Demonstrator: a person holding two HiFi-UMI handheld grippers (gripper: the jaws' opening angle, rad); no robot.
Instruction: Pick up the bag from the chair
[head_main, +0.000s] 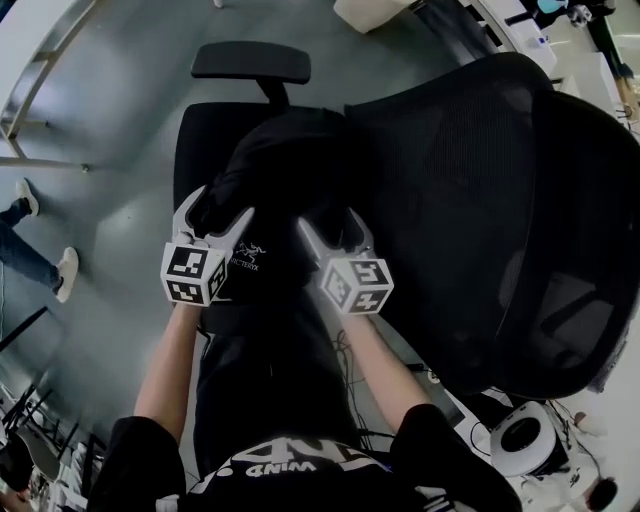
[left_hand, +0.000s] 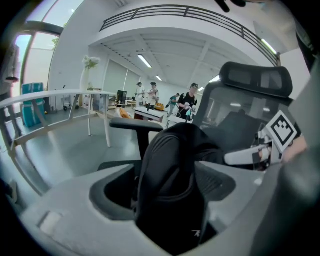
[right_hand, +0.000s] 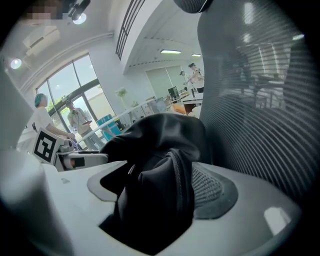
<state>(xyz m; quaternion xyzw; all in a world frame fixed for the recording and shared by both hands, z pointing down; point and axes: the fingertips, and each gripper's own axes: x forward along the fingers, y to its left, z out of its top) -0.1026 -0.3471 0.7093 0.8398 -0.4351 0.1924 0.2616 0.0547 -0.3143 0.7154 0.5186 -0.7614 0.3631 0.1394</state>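
Observation:
A black bag (head_main: 290, 170) sits slumped on the seat of a black office chair (head_main: 200, 140). Both grippers are low over the bag's near side. My left gripper (head_main: 215, 215) is at its left part, and in the left gripper view a rounded fold of the bag (left_hand: 172, 175) stands between the spread jaws, with a gap on the left. My right gripper (head_main: 335, 228) is at the bag's right part. In the right gripper view the zippered fabric (right_hand: 155, 170) lies between wide jaws, with a dark gap beside the left one. Neither gripper presses on the bag.
The chair's mesh backrest (head_main: 470, 200) rises close on the right, and its armrest (head_main: 250, 62) is beyond the bag. A person's legs and shoes (head_main: 40, 255) are on the grey floor at the left. A white round device (head_main: 525, 435) and cables lie at the lower right.

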